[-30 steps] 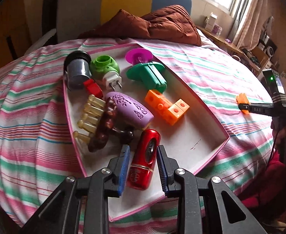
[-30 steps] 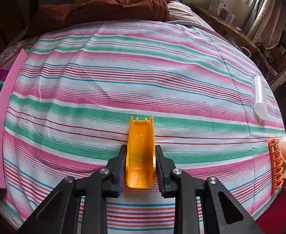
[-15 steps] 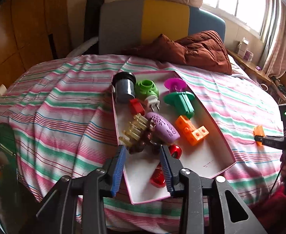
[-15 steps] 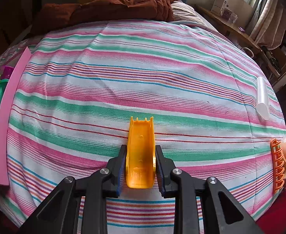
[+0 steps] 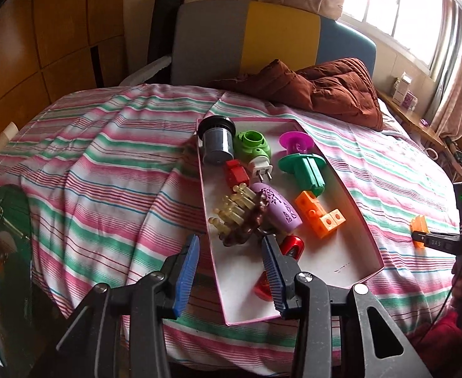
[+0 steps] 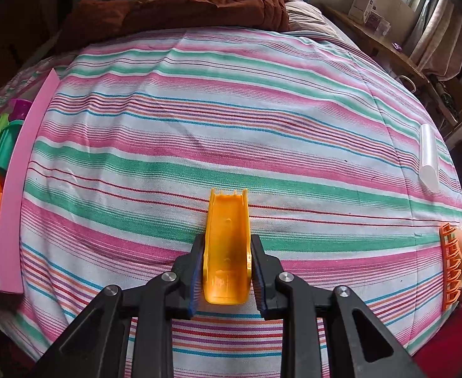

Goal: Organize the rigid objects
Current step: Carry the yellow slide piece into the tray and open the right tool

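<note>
Right tool (image 6: pixel 226 271) grips an orange plastic channel piece (image 6: pixel 228 245) above the striped bed (image 6: pixel 231 126); left tool (image 5: pixel 231 271) gapes wide, holding nothing, the pink tray (image 5: pixel 341 170) ahead.

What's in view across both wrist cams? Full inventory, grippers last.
tray: 1, pink rim, white floor, on the striped bedspread
filter cup: 1, black and grey, tray's far corner
plug-in device: 1, green and white, beside the filter cup
spool toy: 1, magenta and teal, tray's far right
red block: 1, red, mid tray
purple case: 1, lilac, mid tray
orange blocks: 1 cluster, orange, tray's right side
hair claw: 1, brown with beige teeth, tray's left side
red cylinder: 1, red, near end of tray
clear tube: 1, translucent, bedspread's right edge
quilt: 1, brown, far end of bed
left gripper: open, empty
right gripper: shut on yellow channel piece
</note>
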The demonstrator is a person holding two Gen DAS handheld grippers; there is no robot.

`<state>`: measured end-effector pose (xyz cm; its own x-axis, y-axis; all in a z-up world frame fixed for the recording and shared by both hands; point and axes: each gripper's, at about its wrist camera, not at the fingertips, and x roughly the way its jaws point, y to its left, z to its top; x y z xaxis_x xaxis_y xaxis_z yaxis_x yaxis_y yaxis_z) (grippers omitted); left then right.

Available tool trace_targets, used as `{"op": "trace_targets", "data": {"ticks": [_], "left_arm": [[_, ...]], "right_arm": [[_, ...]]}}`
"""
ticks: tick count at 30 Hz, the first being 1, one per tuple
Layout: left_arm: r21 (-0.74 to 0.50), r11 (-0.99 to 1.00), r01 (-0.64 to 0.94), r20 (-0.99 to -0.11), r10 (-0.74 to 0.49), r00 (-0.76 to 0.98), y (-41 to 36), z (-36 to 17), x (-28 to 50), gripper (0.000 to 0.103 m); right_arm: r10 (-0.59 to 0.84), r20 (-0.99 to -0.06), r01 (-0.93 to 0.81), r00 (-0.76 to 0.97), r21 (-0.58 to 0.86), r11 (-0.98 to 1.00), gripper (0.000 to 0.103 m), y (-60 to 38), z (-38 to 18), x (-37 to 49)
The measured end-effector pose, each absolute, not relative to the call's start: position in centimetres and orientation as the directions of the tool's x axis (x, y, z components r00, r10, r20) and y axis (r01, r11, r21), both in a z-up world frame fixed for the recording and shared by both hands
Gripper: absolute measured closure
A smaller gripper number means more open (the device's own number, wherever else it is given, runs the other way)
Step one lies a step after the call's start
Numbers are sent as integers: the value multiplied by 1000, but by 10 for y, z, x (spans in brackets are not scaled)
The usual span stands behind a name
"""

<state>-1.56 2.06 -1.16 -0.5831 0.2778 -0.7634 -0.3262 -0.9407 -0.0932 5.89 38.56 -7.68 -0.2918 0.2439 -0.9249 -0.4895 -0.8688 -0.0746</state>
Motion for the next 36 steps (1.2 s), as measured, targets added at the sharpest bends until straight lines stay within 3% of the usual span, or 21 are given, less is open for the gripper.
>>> {"op": "trace_targets", "data": {"ticks": [13,23,29,33,36], "left_arm": [[-93,-960,-265,-767,238,-596,0,-17,-18,60],[-103,-974,-202,-772,206,-601,-19,-22,-21,57],[-100,-979,-180,-778,189,-600,-26,-25,-20,57],[-96,-980,-176,-777,184,-602,-26,-26,-19,53],[-86,-981,-176,-776,176,-606,-25,-26,-19,52]], "right_arm": [[173,-895,-415,-412,15,-910,77,345,-46,48],[-26,-824,-82,-565,87,-993,77,232,-2,19],[-114,-852,46,-511,106,-993,77,175,-23,-5],[-137,-878,49,-460,129,-990,77,160,-51,-24],[-76,-896,-23,-437,96,-995,77,163,-67,-33]]}}
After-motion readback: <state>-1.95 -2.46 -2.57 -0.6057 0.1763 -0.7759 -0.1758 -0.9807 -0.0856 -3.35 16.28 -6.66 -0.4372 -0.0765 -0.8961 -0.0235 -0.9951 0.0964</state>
